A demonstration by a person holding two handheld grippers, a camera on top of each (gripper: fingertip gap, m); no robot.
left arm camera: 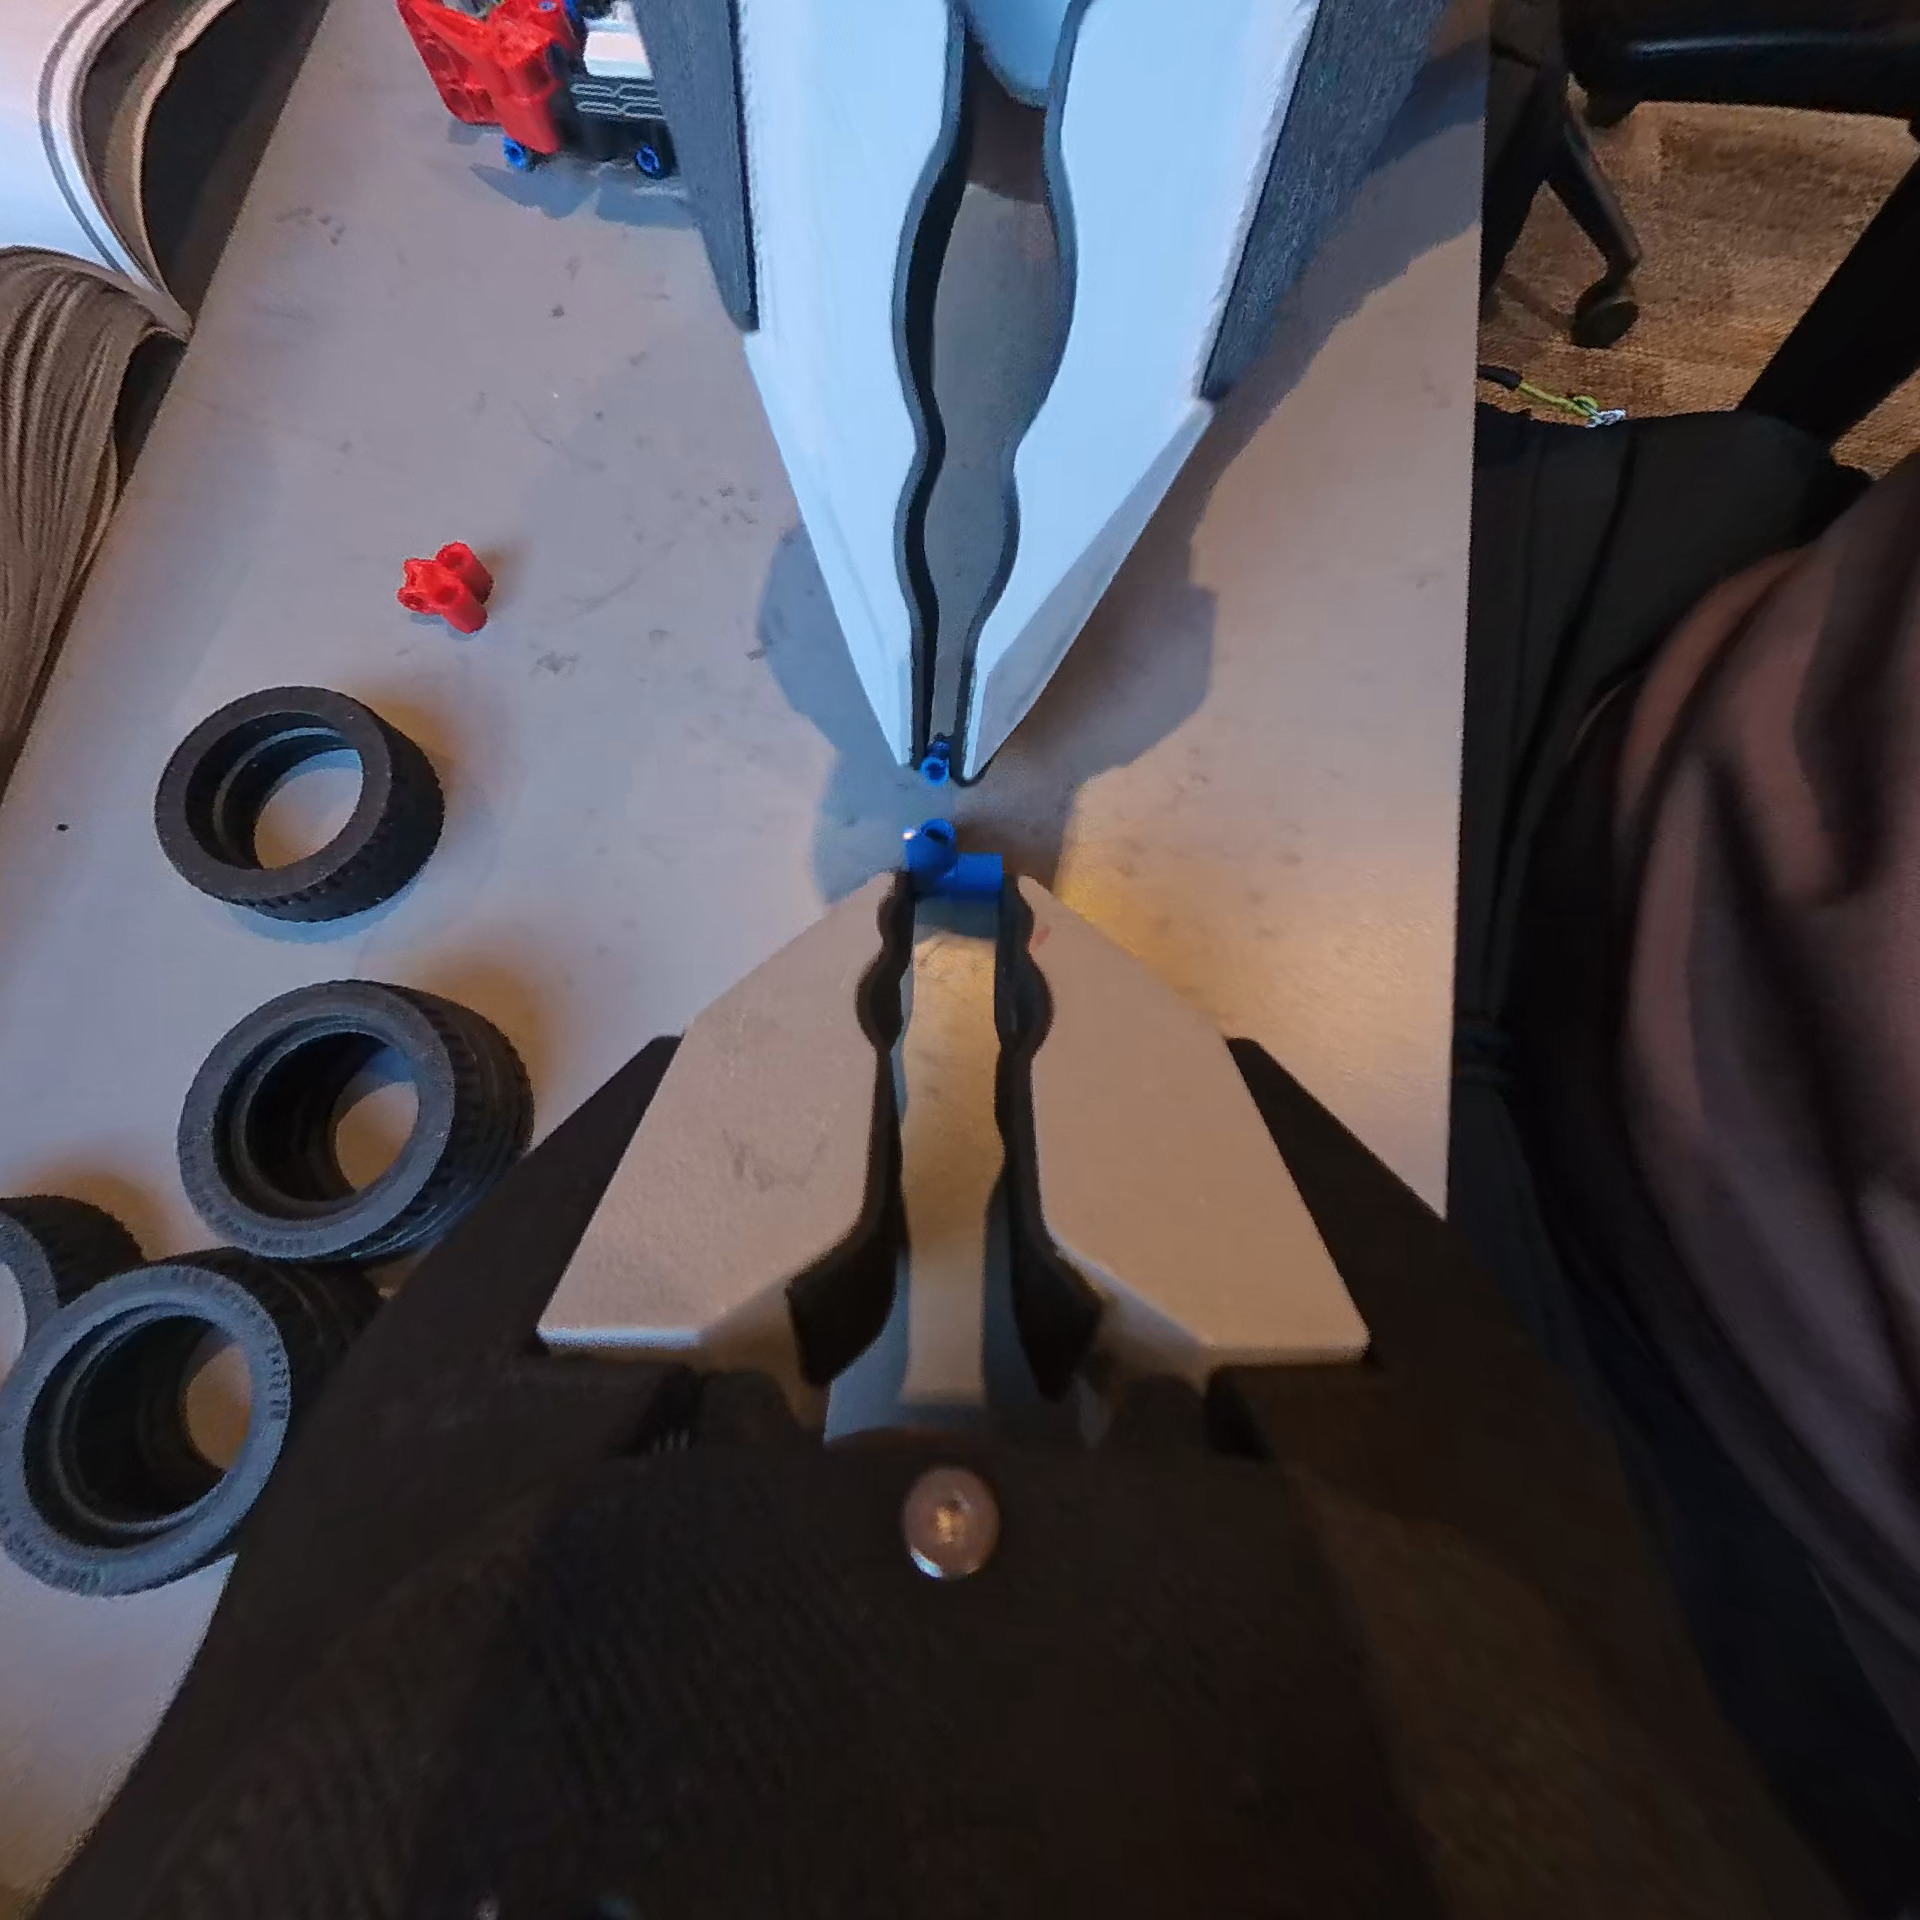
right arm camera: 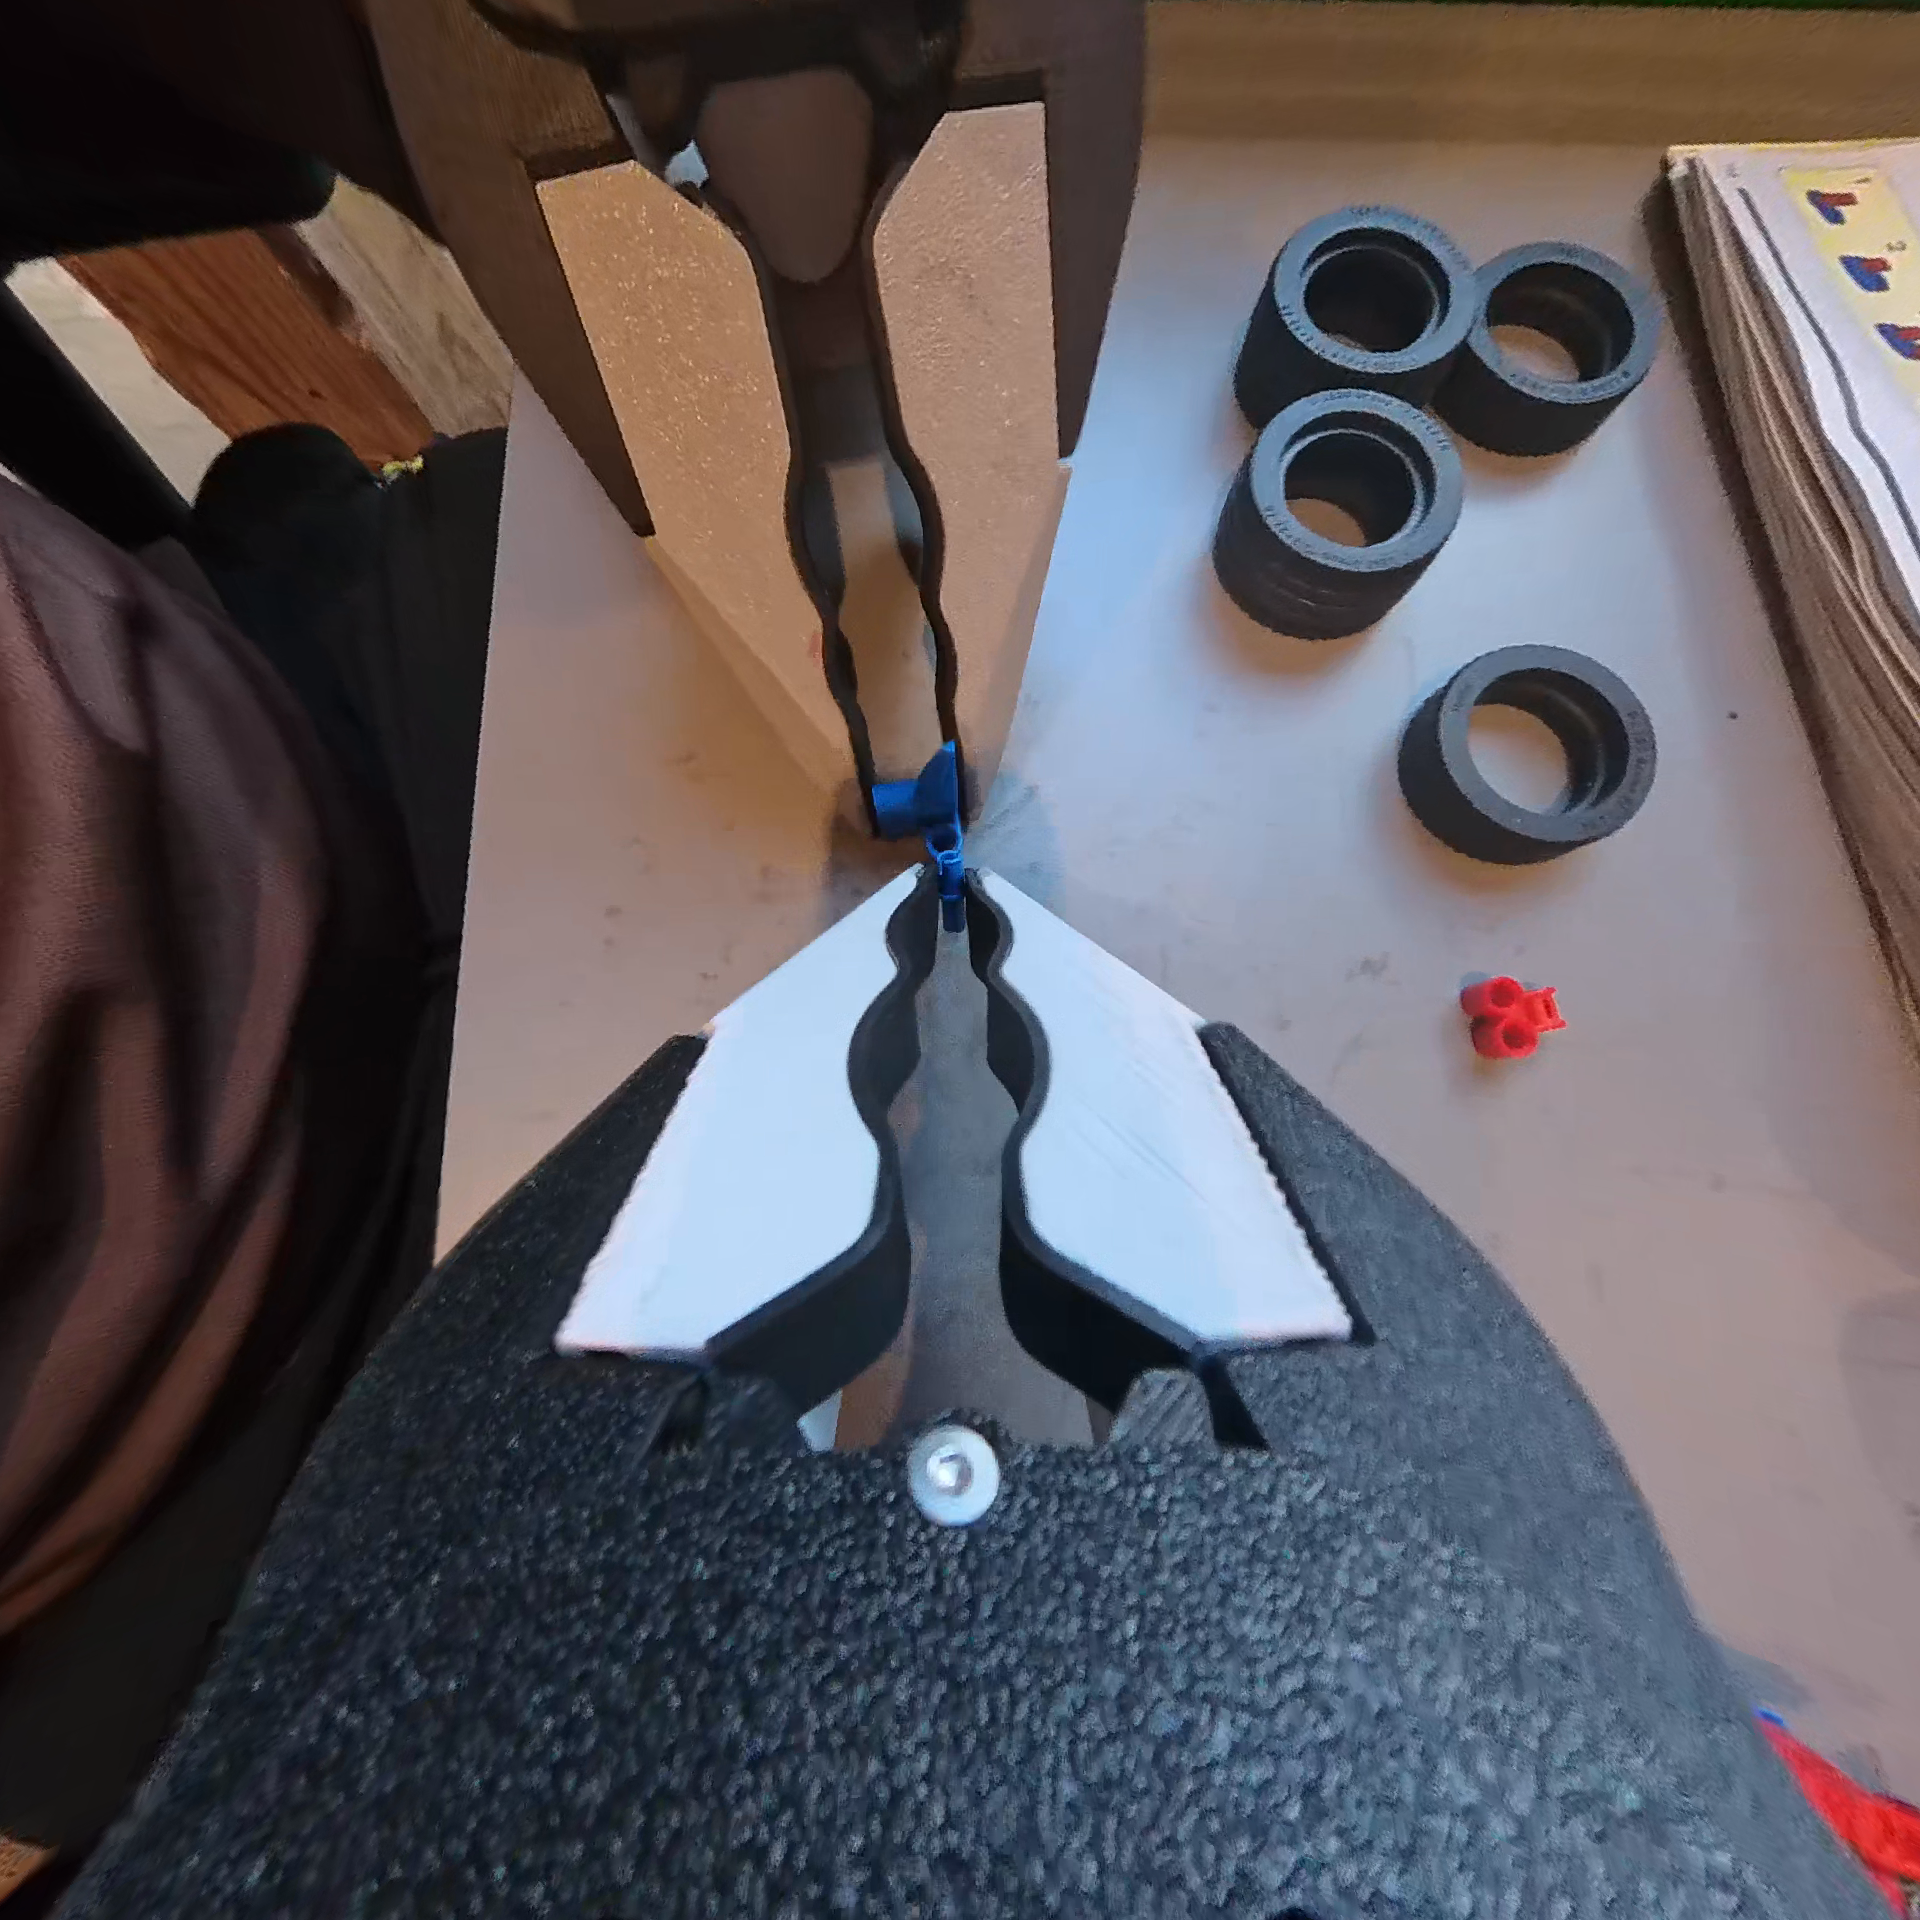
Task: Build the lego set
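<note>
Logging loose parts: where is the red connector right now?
The red connector lies alone on the table, right of both gripper tips in the right wrist view, below the nearest tyre there.

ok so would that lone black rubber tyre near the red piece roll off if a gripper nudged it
Probably not: the lone black rubber tyre lies on its side on the grey table, hole facing up, so it would likely slide. Its treaded rubber probably drags rather than slips. Being a hollow ring, it likely squashes slightly when pinched.
</note>
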